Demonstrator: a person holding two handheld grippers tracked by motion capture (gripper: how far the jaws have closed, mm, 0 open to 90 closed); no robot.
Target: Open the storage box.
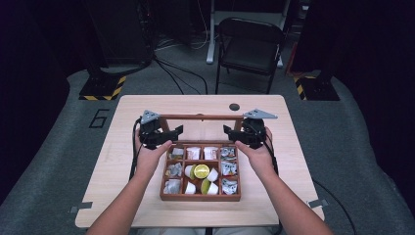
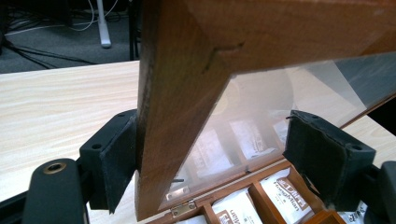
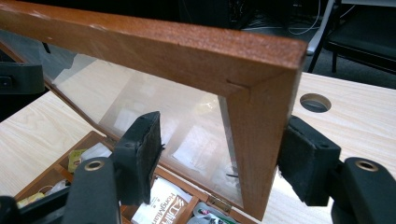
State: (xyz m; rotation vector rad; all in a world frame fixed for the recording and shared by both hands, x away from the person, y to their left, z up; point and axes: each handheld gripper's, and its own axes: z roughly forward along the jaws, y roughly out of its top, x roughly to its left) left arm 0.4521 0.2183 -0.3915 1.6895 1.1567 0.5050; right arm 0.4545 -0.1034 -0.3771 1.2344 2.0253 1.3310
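Lid [image 1: 201,117] stands upright, long axis left-right; left claw [image 2: 205,158] and right claw [image 3: 219,158] each straddle a side rail, jaws open, not clamped.

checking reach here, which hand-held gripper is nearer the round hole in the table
Right. The right hand-held gripper sits at the lid's right edge, just below the hole. The left hand-held gripper is at the lid's left edge, well across from it.

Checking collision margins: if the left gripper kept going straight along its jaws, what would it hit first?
Most likely the lid: in the left gripper view the left gripper has its jaws astride the lid's wooden side rail, one pad against it. Pushing on would jam the rail deeper into the gripper's throat. Depth behind the clear pane is uncertain.
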